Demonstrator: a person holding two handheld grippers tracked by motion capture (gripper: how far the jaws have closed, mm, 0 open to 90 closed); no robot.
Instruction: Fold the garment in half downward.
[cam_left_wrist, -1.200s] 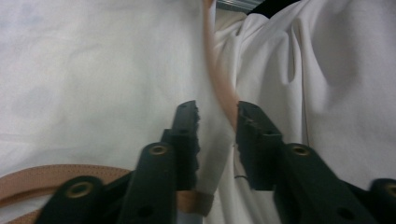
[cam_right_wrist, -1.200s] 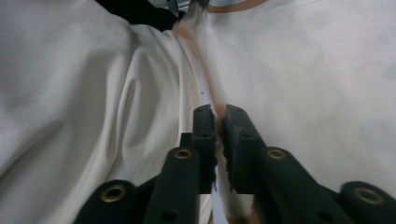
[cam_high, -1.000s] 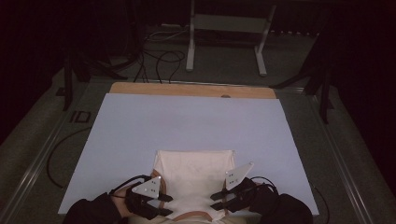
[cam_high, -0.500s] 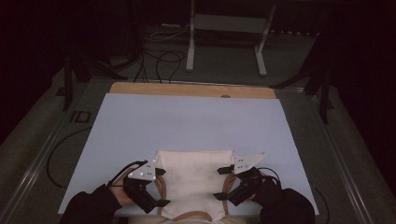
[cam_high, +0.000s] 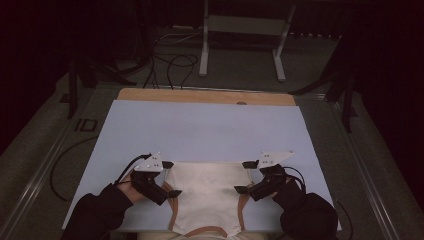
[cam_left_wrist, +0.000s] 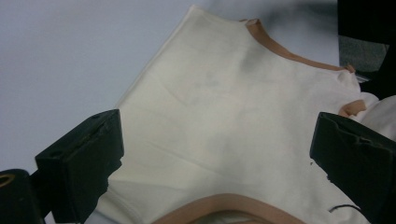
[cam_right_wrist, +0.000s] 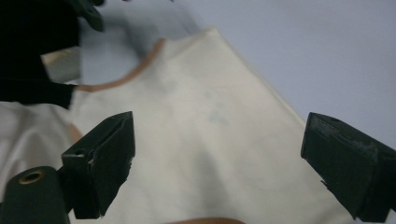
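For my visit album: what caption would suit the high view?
Two hand-held grippers, left and right, open at either side of a cream garment with tan trim on a pale blue table.

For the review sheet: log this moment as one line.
garment: cream, tan trim, flat on table near edge | left gripper: open at its left side | right gripper: open at its right side | nothing held

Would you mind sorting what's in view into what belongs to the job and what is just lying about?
In the job:
- cream garment with tan trim
- left claw, open beside it
- right claw, open beside it
- pale blue table cover beneath

Lying about:
- cables on the floor
- metal stand beyond the table
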